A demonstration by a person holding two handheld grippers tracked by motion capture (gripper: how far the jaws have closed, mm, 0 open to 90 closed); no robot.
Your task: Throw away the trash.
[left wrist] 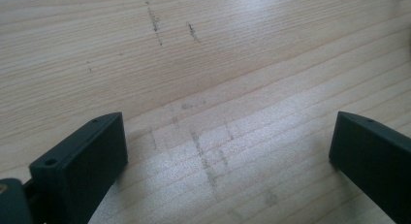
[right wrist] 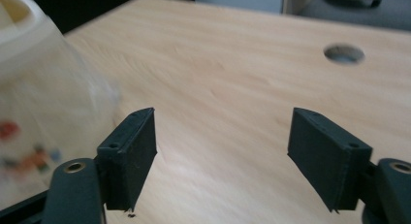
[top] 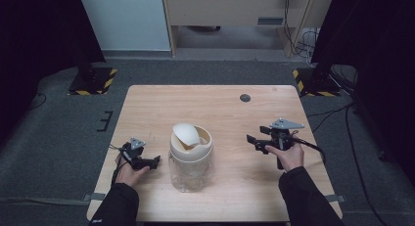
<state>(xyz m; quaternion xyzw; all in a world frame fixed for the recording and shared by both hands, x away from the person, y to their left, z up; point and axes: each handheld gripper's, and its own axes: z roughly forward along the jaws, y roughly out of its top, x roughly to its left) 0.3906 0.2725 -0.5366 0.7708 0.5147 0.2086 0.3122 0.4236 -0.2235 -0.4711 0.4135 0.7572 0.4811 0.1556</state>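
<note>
Clear plastic with a cream rim, the jar (top: 190, 160) stands upright near the middle of the wooden table (top: 220, 108) in the high view, toward the near edge. Its cream flip lid (top: 186, 134) is tipped up and open, so the opening step looks done. What is left, if anything, I judge to be reaching into the jar or closing it; the pictures do not settle which. The left gripper (top: 155, 162) rests low on the table just left of the jar, near it but not touching, its jaws apart. The right gripper (top: 250, 141) is held above the table to the right of the jar, well clear of it, pointing left toward it with nothing in its jaws.

In the left gripper view, the 2 black jaws stand wide apart over bare, scuffed wood (left wrist: 203, 88). Nothing lies between them, so this tool is released.

In the right gripper view, the jaws are spread wide with only tabletop between them. The jar (right wrist: 43, 112) shows blurred at the left edge, beside the left jaw and apart from it, with small coloured pieces (right wrist: 29, 156) inside its base. A round hole (right wrist: 344, 54) in the table lies far right.
</note>
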